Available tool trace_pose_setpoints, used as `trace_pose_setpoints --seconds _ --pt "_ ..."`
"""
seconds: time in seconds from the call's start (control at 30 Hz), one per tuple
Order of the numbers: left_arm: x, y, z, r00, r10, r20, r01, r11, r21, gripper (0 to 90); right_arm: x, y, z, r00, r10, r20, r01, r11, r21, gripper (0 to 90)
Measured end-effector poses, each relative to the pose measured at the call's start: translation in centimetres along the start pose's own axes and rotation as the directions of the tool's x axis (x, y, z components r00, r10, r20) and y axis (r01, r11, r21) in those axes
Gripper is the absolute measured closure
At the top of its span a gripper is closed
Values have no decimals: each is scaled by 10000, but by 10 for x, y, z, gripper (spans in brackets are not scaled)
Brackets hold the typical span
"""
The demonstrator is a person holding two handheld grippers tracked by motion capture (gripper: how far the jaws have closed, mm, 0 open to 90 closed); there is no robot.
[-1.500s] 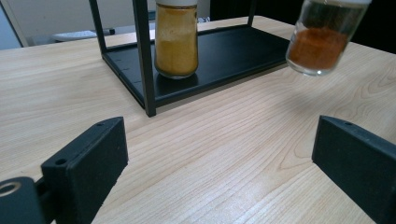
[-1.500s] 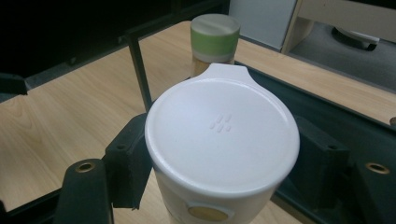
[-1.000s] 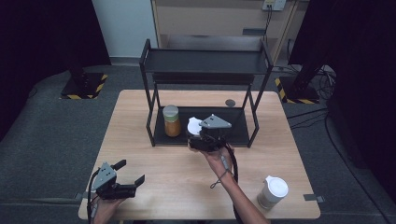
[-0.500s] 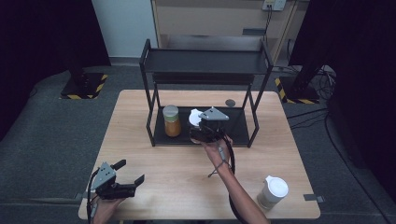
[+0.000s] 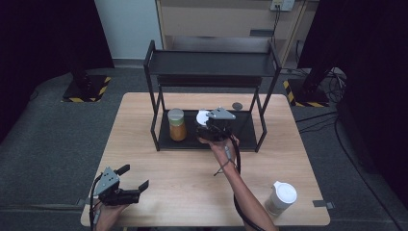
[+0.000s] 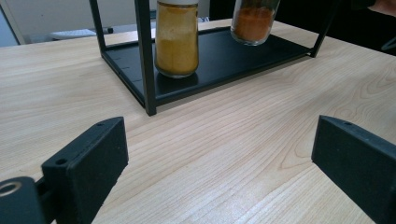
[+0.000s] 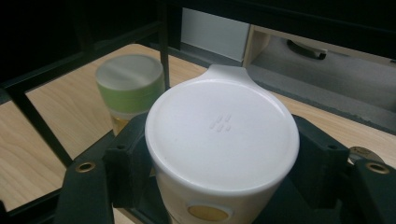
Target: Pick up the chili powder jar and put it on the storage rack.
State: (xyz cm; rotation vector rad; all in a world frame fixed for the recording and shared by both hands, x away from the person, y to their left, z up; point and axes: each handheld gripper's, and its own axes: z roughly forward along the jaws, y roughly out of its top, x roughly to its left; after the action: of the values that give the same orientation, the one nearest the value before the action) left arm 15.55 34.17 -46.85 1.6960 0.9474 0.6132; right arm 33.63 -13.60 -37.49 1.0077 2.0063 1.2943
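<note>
Pale wood lies bare between the wide-apart jaws of the left gripper (image 5: 126,184), idle at the table's (image 5: 168,192) near left corner. Farther in, the right gripper (image 5: 211,126) clamps an upright white-lidded jar (image 7: 223,132) of orange powder at the rack's (image 5: 260,67) lower shelf, just right of a green-lidded jar (image 5: 176,124) of yellow powder standing there. A white-lidded cup (image 5: 282,197), contents hidden, stands near the table's near right corner.

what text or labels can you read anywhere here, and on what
No readable words, brands or numbers anywhere.
White-lidded jar held in the right claw: three small embossed dashes on the lid, and a round yellow mark on its side; no letters.
Green-banded jar on the black rack: no legible text on the band.
White-lidded container on the table: too small to tell.
Yellow-and-black hazard stripes on the floor: a pattern, no words.
</note>
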Motion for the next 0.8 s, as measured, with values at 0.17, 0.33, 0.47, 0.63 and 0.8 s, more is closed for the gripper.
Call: trace_pose_setpoints --seconds 0.17,0.33,0.47,0.63,0.8 --pt "0 0 0 10000 1 1 -1 10000 6 32 -4 -2 9 9998 151 102 -151 9999 55 315" --pt "0 0 0 10000 14 0 -14 10000 4 32 -6 -6 17 9998 60 180 -60 10000 32 315" --pt "0 0 0 10000 14 5 -14 10000 -5 32 -7 -8 23 9996 91 258 -93 9999 96 316" --pt "0 0 0 10000 63 14 -63 10000 27 33 -6 -11 28 9994 26 347 -32 9999 167 316" --pt "0 0 0 10000 42 10 -42 10000 11 32 -6 -14 34 9993 146 337 -152 9997 179 316"
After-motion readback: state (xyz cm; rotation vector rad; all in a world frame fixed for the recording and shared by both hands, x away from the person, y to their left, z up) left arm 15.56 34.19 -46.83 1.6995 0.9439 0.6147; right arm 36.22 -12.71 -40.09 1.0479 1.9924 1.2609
